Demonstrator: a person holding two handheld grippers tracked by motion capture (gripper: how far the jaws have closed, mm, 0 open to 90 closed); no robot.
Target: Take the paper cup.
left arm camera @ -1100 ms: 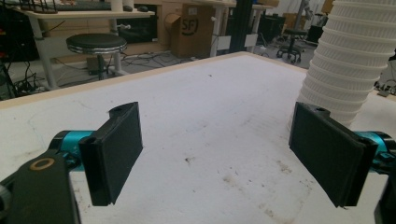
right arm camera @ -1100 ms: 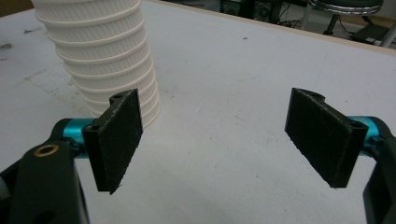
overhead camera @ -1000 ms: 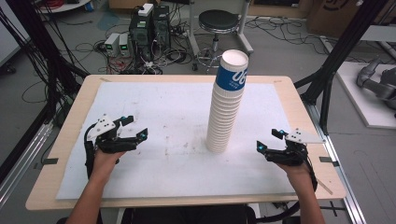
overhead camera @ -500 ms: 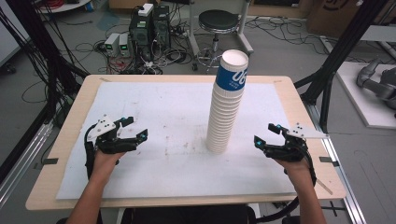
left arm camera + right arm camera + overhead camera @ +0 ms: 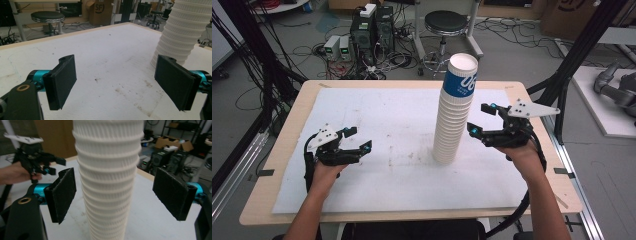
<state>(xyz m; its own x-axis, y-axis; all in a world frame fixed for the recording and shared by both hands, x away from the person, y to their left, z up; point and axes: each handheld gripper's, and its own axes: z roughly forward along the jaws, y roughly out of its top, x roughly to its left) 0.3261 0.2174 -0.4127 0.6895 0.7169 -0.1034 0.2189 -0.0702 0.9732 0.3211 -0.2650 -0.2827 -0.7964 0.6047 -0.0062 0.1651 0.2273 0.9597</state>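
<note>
On the table (image 5: 362, 105), nested cup stack (image 5: 454, 112) between open right gripper (image 5: 480, 120) fingers.

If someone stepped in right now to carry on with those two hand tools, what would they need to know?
Right gripper: open, raised beside the cup stack, its jaws on either side of the stack in the right gripper view, not touching.
Left gripper: open, holds nothing, low over the white table cover, well to the left of the stack.
Stack: upright near the table's middle, the top cup with a blue band.
Done: no cup taken off yet.
Left: probably close on the stack and lift cups off.
</note>
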